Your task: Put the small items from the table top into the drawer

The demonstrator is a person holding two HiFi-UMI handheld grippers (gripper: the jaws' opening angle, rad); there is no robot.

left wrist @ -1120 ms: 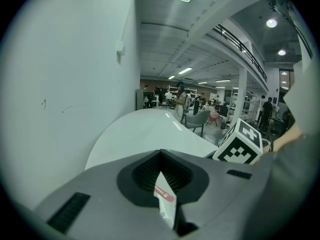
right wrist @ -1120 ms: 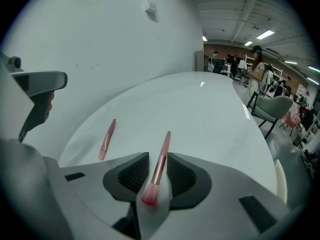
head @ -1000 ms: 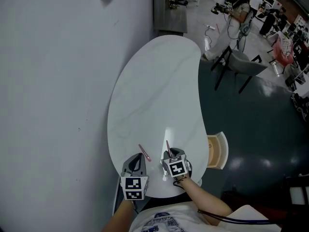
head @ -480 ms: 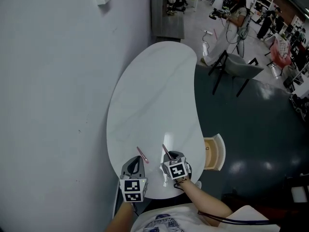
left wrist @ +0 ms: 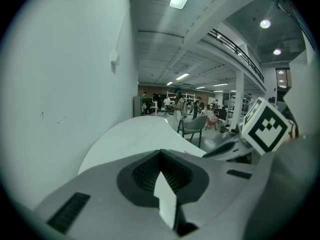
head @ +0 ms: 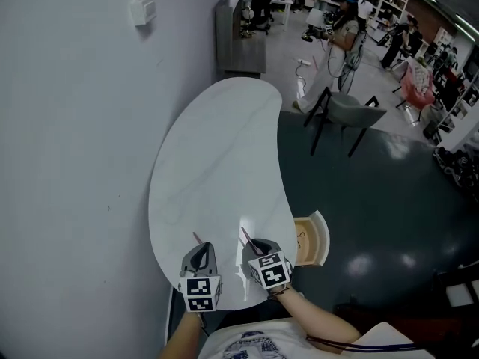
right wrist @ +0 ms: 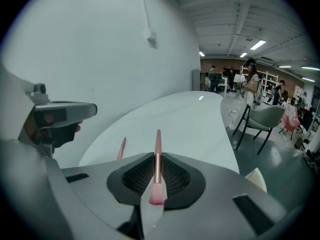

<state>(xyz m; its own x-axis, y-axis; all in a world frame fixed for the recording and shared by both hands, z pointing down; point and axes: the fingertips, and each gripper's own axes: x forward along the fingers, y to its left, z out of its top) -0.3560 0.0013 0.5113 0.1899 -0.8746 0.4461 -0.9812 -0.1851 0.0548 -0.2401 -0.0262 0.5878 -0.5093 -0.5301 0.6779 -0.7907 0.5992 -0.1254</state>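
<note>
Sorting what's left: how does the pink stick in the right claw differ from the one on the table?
The held stick is gripped by the right claw, whose jaws have just been closing on it; the loose stick lies free on the table. The held stick is nearer the drawer; the loose stick is by the left claw. Both are slim and pink.

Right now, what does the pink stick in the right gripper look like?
The stick is thin, straight and smooth. It is coppery pink along its length, with a wider, brighter pink end nearest the camera. The right gripper has just closed its jaws on it, pinching it near that wide end. It lies along the jaws, its narrow tip pointing forward over the white table. Nothing else appears to touch it.
</note>
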